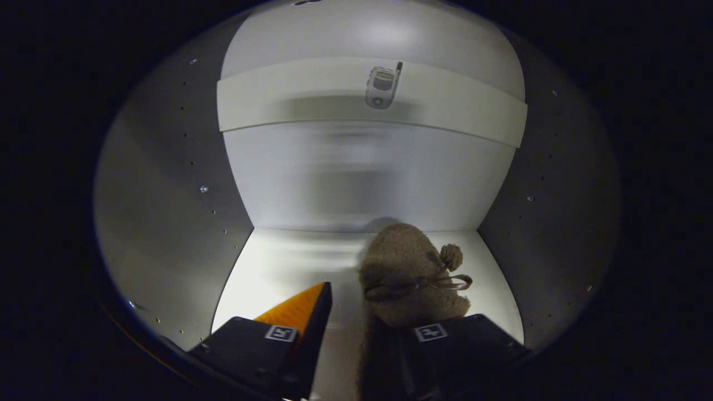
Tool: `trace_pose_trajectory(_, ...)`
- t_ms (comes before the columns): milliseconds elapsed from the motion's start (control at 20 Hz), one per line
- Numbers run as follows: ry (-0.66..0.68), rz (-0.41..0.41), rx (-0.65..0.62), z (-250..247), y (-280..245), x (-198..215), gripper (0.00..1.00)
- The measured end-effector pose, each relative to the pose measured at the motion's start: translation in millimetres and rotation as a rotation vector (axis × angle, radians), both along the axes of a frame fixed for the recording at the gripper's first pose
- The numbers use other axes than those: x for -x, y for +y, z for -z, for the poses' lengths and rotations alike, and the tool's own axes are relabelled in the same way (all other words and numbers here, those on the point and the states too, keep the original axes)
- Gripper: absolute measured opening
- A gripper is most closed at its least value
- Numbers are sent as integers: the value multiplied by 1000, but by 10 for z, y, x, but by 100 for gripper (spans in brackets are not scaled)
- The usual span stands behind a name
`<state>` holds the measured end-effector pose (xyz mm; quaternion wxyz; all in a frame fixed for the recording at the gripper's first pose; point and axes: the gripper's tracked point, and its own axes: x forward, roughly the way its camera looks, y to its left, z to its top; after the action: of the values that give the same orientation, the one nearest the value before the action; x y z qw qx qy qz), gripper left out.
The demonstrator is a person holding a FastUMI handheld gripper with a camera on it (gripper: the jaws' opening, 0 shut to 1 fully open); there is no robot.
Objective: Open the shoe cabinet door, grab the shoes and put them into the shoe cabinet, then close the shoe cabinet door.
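Inside the shoe cabinet (167, 211): your gripper (362, 334) reaches into the lower compartment, its two fingers showing at the near end of the pale floor panel (278, 267).

The left finger (303, 312) stands free, with bare floor between it and the shoe (409, 278). The shoe is a brown, fuzzy slipper-like boot with a small pompom (451, 256) and a thin ribbon bow (423, 285) on its right side. It sits on the cabinet floor over toward the right finger (462, 340), whose front end it covers, so that finger's tip is hidden. The fingers stand apart with a clear gap on the left side; you cannot tell from here whether the right finger presses on the shoe, and the left one plainly does not.

The shoe's toe points toward the back wall (362, 178) and lies near it, casting a small shadow there. Above, a white shelf (312, 100) crosses the cabinet from one side wall to the other. A small flip phone (381, 86) with a stubby aerial rests on the shelf's front part, well above the shoe. Rows of small peg holes and a few screw heads dot the grey side walls to left and right (557, 211). The back wall looks slightly smeared by motion blur.
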<state>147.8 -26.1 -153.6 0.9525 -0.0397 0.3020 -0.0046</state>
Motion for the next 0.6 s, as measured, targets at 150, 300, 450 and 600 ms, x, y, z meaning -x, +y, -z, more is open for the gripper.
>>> trace_pose_trajectory(150,-6,33,-2,-3,-21,65,81)
trace_pose_trajectory(300,-41,46,6,-110,-31,146,91)
trace_pose_trajectory(450,-69,56,8,-233,-39,303,97)
trace_pose_trajectory(600,-119,65,0,-456,-40,479,99)
